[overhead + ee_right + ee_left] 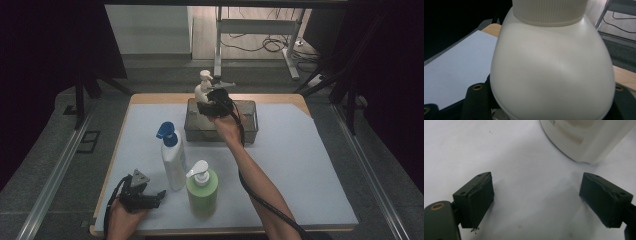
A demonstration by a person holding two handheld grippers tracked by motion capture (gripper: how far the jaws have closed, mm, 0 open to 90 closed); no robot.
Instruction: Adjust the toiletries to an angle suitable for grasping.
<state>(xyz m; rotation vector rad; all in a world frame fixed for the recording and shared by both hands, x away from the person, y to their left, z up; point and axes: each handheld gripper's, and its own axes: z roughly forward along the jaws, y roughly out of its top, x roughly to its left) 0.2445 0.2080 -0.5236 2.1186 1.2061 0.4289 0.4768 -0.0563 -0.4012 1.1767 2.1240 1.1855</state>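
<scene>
My right gripper [212, 104] is shut on a cream pump bottle [202, 89] and holds it upright over the back part of a dark see-through bin [248, 121]. In the right gripper view the cream bottle's rounded shoulder [551, 72] sits close up between the jaws and hides their tips. My left gripper [159, 196] rests low at the table's front left, open with nothing between its pads [536, 195]. Just beyond it stands a white bottle with a blue pump [172, 160], whose base [586, 140] lies ahead of the right-hand jaw.
A green bottle with a white pump [202, 192] stands right of the white bottle, near the front edge. A pale sheet [290, 170] covers the wooden table. Metal rails run along both sides, and a desk frame [255, 30] stands on the floor behind.
</scene>
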